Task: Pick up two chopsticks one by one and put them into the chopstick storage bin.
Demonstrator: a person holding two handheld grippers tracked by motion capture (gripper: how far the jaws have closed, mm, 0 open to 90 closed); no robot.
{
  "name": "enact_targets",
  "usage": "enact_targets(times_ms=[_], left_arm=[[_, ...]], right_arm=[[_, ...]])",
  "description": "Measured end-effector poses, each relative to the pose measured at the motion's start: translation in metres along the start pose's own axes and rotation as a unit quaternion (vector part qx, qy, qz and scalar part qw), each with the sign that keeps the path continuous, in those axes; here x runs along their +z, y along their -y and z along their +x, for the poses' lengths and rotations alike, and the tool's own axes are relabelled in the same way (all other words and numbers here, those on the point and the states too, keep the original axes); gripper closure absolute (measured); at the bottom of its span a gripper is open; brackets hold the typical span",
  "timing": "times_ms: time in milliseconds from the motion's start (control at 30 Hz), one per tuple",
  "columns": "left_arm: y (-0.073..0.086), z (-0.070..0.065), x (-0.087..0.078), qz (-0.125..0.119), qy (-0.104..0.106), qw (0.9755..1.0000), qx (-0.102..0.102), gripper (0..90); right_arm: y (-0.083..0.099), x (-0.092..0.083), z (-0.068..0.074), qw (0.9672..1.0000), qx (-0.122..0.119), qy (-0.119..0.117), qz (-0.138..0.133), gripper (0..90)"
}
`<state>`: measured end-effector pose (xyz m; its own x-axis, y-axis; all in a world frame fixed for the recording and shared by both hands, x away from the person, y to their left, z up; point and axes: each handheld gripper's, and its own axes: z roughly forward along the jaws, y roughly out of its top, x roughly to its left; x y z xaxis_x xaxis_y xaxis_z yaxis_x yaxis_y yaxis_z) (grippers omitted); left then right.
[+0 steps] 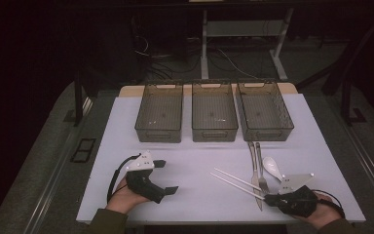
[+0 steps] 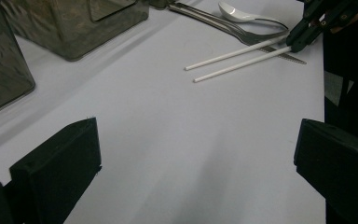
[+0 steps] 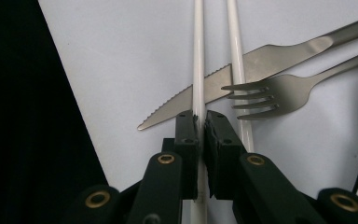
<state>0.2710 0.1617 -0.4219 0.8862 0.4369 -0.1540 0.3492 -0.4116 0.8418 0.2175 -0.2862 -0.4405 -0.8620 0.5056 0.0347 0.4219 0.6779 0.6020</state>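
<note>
I see two smooth, matt white chopsticks (image 3: pixel 198 56), plastic by their look, beside a brushed metal knife (image 3: pixel 261 60) with a serrated edge and a metal fork (image 3: pixel 279 91) with a dull satin sheen. The spoon (image 2: pixel 242 15) is glossy white, like glazed ceramic. My fingers (image 3: pixel 186 140) are matt black plastic with brass-coloured rivets. The counter (image 1: pixel 199 195) is matt, pale and smooth. Three bins (image 1: pixel 214 119) are smoky translucent plastic.
</note>
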Motion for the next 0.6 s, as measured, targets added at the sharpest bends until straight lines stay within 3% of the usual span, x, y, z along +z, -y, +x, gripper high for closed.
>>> enact_targets(times_ms=[200, 400, 600], left_arm=[[0.0, 0.0, 0.0, -0.001, 0.0, 1.0, 0.0, 0.0], [0.0, 0.0, 0.0, -0.001, -0.001, 1.0, 0.0, 0.0], [0.0, 0.001, 0.0, -0.001, -0.001, 1.0, 0.0, 0.0]], right_arm=[[-0.001, -0.002, 0.001, 1.0, 0.0, -0.006, -0.004, 84.1], [-0.005, -0.011, 0.0, 0.9987, 0.011, -0.023, -0.044, 84.1], [-0.008, -0.017, -0.003, 0.9974, 0.015, -0.026, -0.065, 84.1]])
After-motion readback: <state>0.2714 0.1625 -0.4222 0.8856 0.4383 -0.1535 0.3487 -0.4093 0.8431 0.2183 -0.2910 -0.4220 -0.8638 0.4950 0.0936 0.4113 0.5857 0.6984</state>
